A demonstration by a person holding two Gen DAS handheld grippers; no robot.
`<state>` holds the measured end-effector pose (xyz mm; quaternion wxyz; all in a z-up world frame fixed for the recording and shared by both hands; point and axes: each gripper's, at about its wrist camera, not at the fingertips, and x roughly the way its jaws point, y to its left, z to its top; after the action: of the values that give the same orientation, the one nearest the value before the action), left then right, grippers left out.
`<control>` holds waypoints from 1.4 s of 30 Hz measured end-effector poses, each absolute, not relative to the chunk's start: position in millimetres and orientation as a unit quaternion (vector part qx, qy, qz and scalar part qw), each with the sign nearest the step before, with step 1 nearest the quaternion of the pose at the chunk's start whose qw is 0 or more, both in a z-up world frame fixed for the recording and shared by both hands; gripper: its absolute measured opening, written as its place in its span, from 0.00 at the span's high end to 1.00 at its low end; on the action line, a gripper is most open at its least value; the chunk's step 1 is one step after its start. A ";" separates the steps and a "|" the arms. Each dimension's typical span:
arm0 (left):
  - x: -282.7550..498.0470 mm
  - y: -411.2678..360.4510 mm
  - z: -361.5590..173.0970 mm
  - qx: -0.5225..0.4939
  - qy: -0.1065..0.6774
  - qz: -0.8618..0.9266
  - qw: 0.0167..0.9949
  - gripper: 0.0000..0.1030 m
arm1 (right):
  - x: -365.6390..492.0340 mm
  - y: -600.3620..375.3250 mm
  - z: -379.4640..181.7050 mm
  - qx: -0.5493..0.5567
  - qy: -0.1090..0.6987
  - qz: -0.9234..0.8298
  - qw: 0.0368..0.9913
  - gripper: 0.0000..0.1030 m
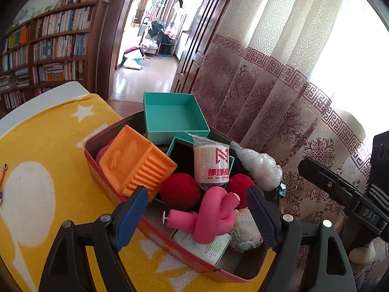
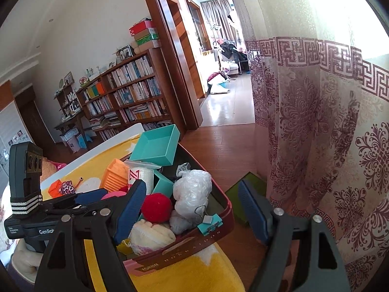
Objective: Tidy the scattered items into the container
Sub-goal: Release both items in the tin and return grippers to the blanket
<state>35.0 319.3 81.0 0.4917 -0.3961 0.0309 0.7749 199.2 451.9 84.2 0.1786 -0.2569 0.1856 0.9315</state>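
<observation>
A red tin container [image 1: 90, 156] [image 2: 184, 245] sits on a yellow towel [image 1: 48, 131]. It holds an orange ridged dish [image 1: 136, 163], a teal box [image 1: 173, 118], a bandage roll [image 1: 211, 164], two red pom balls [image 1: 180, 191], a plastic bag [image 2: 192, 189] and a pink knotted toy [image 1: 211, 215]. My left gripper [image 1: 197, 219] hangs open over the tin's near end. The pink toy lies between its fingers, untouched by the pads. My right gripper [image 2: 192, 210] stands open over the tin's right corner, holding nothing.
A small orange piece [image 2: 56, 188] and a pink patterned scrunchie [image 2: 66, 187] lie on the towel left of the tin. A teal binder clip [image 2: 210, 222] sits on the tin's rim. A patterned curtain [image 2: 316, 133] hangs close on the right. Bookshelves [image 1: 53, 48] stand behind.
</observation>
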 end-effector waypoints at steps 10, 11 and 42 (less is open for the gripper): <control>19.9 284.8 85.8 -0.391 0.015 0.795 0.464 0.18 | 188.2 432.8 90.3 -0.255 0.190 0.936 0.152 0.22; 17.7 279.7 85.1 -0.392 0.010 0.796 0.460 0.18 | 186.5 429.6 91.0 -0.254 0.190 0.937 0.147 0.22; -140.3 1.7 40.0 -0.408 -0.137 0.893 0.132 0.18 | 60.4 257.1 76.0 -0.334 0.128 0.931 -0.067 0.21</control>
<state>-140.3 1.7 40.0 0.1321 -0.4078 -0.1367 0.8931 60.4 257.1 76.0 -0.0669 -0.3340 0.1281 0.9314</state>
